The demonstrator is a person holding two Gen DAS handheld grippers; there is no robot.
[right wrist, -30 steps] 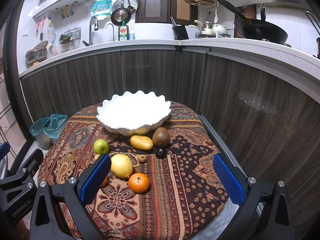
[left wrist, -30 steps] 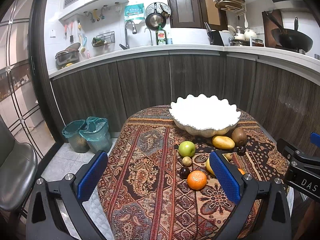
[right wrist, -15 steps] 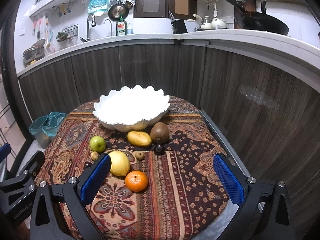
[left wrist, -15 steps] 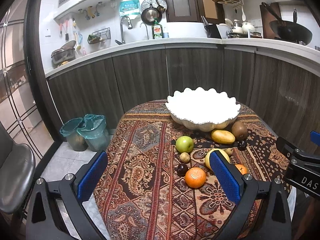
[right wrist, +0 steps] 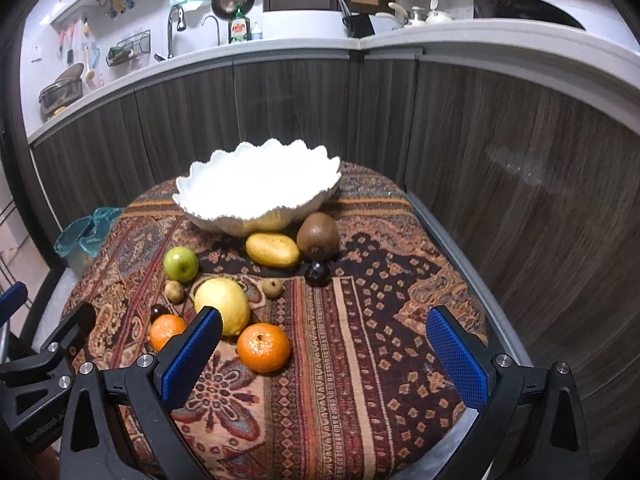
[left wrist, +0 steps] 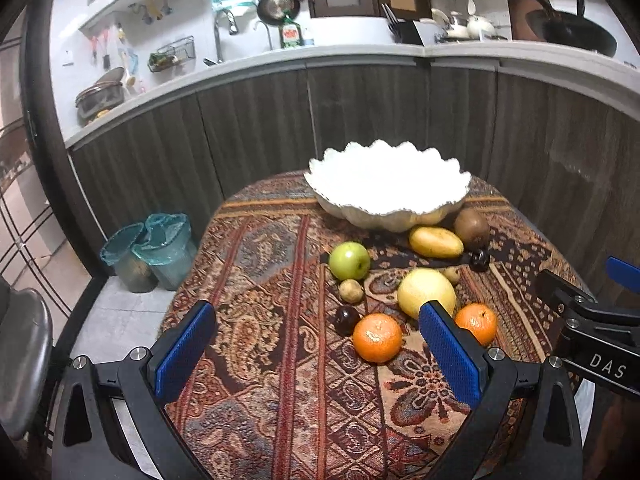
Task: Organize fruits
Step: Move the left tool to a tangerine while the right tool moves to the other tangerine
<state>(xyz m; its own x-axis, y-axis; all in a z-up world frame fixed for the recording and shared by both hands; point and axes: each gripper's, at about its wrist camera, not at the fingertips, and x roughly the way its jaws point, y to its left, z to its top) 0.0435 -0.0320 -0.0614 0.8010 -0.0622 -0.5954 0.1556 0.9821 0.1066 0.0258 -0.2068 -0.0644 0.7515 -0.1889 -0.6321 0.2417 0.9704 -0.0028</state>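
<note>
Your left gripper and right gripper both hang spread wide, holding nothing. The scalloped white ceramic bowl sits near the far edge of the patterned cloth-covered counter, whose right side lies bare.

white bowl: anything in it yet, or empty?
Apparently empty: the white bowl shows only plain white inside in both views, though its floor is washed out. The fruits, such as the green apple, lie on the patterned cloth.
</note>
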